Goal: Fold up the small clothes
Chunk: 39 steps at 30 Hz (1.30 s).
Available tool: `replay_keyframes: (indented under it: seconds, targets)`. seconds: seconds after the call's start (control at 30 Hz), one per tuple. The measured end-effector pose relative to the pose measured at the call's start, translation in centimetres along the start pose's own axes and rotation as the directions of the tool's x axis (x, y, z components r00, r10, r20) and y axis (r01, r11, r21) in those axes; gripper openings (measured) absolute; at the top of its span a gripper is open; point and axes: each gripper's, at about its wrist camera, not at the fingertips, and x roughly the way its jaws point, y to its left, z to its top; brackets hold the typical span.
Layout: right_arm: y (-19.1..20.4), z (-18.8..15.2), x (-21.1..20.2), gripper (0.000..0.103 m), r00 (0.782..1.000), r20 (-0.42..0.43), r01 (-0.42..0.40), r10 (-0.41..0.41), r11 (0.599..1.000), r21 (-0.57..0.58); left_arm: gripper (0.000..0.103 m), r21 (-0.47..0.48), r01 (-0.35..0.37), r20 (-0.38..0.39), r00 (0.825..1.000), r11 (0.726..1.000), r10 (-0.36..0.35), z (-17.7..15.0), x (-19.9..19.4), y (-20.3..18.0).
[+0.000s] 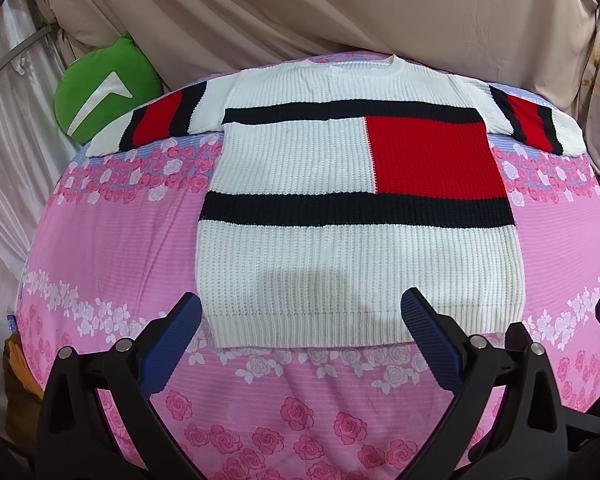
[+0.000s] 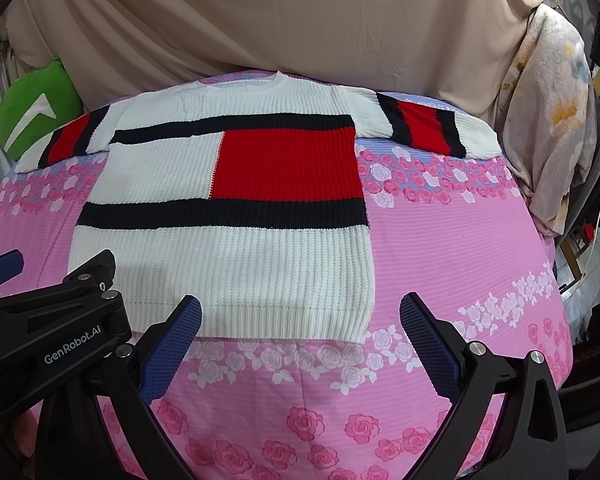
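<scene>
A white knit sweater with black stripes and a red block lies flat and face up on the pink floral bed sheet, both sleeves spread out. It also shows in the right wrist view. My left gripper is open and empty, hovering over the sweater's hem. My right gripper is open and empty above the hem's right corner. The left gripper's body shows at the left of the right wrist view.
A green cushion lies at the bed's far left, also seen in the right wrist view. Beige cloth hangs behind the bed. A floral blanket hangs at the right edge of the bed.
</scene>
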Motion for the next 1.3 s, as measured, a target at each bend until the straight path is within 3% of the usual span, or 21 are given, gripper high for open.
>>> replay_keyframes:
  seconds: [1.3]
  targets:
    - [-0.08,-0.02,0.32,0.098,1.000,-0.006,-0.002,0.002,1.000,0.002,0.097,0.003,-0.002,-0.007,1.000,1.000,0.002,0.41,0.40,-0.01]
